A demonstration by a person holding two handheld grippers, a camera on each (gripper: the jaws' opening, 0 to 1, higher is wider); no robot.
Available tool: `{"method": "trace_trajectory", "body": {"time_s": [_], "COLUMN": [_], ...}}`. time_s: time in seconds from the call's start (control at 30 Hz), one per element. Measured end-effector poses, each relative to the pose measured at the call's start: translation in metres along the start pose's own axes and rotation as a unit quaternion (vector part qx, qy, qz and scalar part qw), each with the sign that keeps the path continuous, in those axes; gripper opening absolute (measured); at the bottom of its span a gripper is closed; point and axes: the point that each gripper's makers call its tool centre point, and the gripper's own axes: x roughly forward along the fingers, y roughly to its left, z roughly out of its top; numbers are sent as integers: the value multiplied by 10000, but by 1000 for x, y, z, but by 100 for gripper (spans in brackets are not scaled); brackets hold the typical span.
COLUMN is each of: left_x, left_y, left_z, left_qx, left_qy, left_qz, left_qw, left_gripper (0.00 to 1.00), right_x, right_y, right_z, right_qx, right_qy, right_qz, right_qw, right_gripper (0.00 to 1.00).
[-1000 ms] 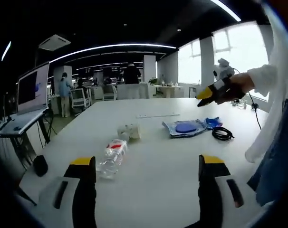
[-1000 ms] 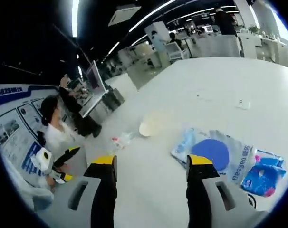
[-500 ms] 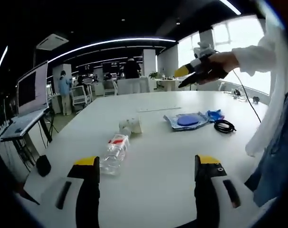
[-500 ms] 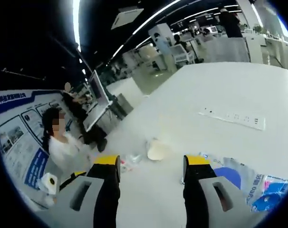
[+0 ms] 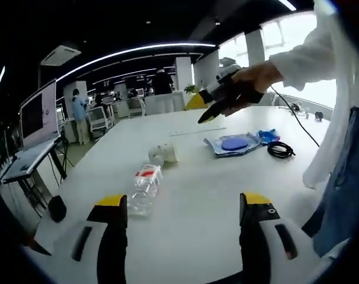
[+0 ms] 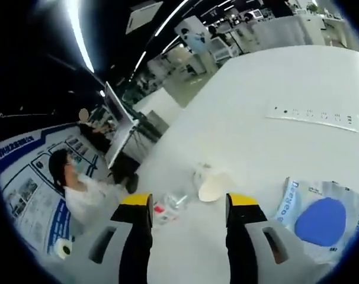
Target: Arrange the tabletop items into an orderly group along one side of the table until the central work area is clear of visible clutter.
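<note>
The plastic water bottle (image 5: pixel 143 190) lies on its side on the white table (image 5: pixel 203 195), just ahead of the left gripper (image 5: pixel 183 205) and a little toward its left jaw, long axis running away from the tool with the cap end pointing at the crumpled paper cup (image 5: pixel 164 154) just beyond. That makes the left gripper the nearer tool for the bottle; its jaws stand spread wide and hold nothing, and bare table lies between them and the bottle. The right gripper (image 5: pixel 210 111) hangs in the air over the far middle of the table, held in the person's hand (image 5: pixel 250 80); from its own camera the right gripper's (image 6: pixel 185 204) jaws are likewise apart and empty, looking down on the paper cup (image 6: pixel 212 185) and, I think, the bottle (image 6: pixel 166 205) half hidden by its left jaw. Off to the right sit a clear plastic bag with a blue disc inside (image 5: pixel 234 144), a small blue packet (image 5: pixel 265 135) touching it, and a coiled black cable (image 5: pixel 280 151) beside them. A white power strip (image 5: pixel 197 131) lies farther back.
</note>
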Motion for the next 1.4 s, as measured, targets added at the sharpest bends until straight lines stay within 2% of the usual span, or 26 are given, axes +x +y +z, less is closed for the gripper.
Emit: {"method": "trace_trajectory", "body": {"time_s": [0.17,0.23,0.27,0.37,0.63,0.7,0.83,0.97,1.17,1.3,1.4], "left_x": [2,3,3,4,4,3,4,4,4,4,4], "left_y": [-1,-5,-6,-7,-2,0,0,-2,-2,0,0], "left_z": [-1,1,3,-4,-12,-12,-15,-15,-19,-22,-24], "left_qx": [-32,-94,-3,25,60,111,59,105,130,108,115], "left_qy": [29,-43,-66,149,318,323,373,382,476,550,629], "left_qz": [-47,-153,-158,-147,-89,-47,-54,-101,-93,-59,-72], "left_qw": [10000,9998,9999,9998,9994,9994,9993,9992,9987,9984,9979], "left_gripper": [80,80,78,76,69,66,68,66,65,63,62], "right_x": [14,20,25,37,67,72,78,84,89,94,99], "right_y": [-7,-10,-12,-13,-17,-22,-29,-32,-37,-36,-40], "right_z": [-1,-3,-5,-13,-21,-24,-25,-17,-18,-19,-21], "right_qx": [139,230,251,221,478,589,622,776,974,1003,1096], "right_qy": [59,104,126,261,270,316,345,166,113,121,112], "right_qz": [-2,-13,-38,-36,-93,-133,-189,-171,-239,-185,-286], "right_qw": [9999,9997,9996,9994,9984,9977,9973,9967,9949,9947,9935], "right_gripper": [48,48,47,47,45,44,42,40,37,25,22]}}
